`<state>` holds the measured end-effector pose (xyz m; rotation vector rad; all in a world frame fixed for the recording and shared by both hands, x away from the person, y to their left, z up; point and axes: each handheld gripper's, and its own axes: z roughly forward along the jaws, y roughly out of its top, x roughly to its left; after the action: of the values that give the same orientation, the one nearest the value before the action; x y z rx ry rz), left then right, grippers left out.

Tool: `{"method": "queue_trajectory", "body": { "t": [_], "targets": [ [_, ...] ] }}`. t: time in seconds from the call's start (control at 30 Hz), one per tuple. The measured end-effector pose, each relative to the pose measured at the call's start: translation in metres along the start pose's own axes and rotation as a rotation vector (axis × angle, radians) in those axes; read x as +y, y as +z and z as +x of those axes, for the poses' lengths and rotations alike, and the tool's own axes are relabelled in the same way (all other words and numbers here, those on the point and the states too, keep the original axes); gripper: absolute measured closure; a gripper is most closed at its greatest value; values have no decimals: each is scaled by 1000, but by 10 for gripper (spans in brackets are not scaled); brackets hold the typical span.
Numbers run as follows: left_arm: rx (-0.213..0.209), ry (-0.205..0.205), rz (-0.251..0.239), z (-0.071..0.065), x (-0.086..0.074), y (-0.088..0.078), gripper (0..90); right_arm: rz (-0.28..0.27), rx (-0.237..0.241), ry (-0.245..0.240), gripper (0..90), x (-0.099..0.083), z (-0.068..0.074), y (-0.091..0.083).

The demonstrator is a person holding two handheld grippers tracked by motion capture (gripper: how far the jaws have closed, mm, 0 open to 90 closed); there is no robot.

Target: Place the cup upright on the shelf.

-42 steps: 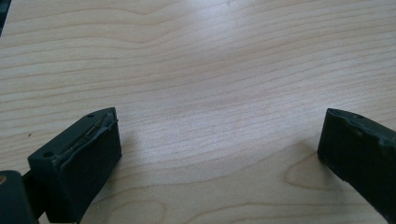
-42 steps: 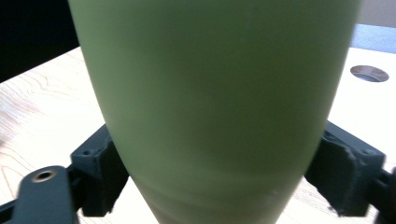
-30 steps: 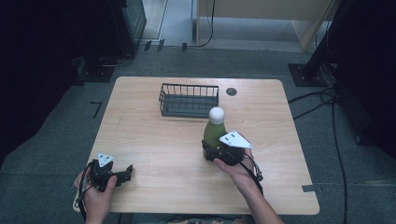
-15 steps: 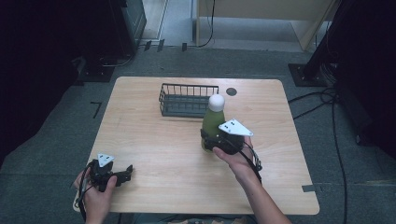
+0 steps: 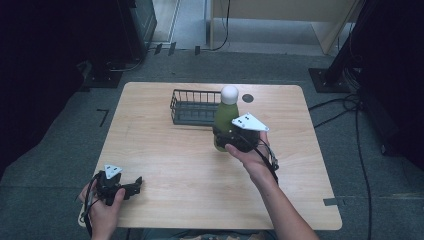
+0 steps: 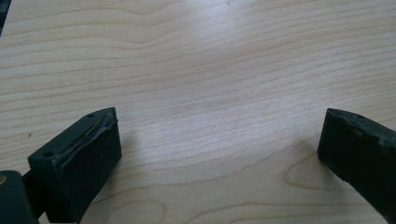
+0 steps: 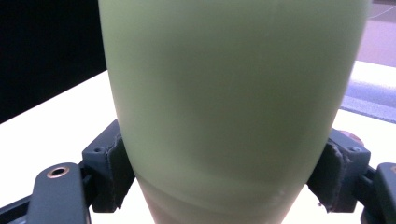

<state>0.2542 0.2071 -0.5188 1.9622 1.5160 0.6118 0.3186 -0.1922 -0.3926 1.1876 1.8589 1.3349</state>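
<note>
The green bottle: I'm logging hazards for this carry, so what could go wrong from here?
1. The right gripper clamps the green bottle low on its smooth, tapered body, so it might tip or slip.
2. The wire basket stands close beside the bottle, so the bottle's base could clip its rim.
3. The left gripper rests open near the table edge, too far away to steady anything.

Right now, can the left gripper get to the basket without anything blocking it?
Probably yes. The left gripper rests open at the near left corner, and bare table lies between it and the basket. The bottle, held by the right gripper, stands off to that path's right.
</note>
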Motion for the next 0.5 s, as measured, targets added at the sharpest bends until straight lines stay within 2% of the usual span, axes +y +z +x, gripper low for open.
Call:
{"method": "queue_trajectory", "body": {
  "t": [0.5],
  "targets": [
    [0, 2, 1, 0, 0, 0, 0, -45, -35, 13, 206, 27, -7, 15]
  ]
}}
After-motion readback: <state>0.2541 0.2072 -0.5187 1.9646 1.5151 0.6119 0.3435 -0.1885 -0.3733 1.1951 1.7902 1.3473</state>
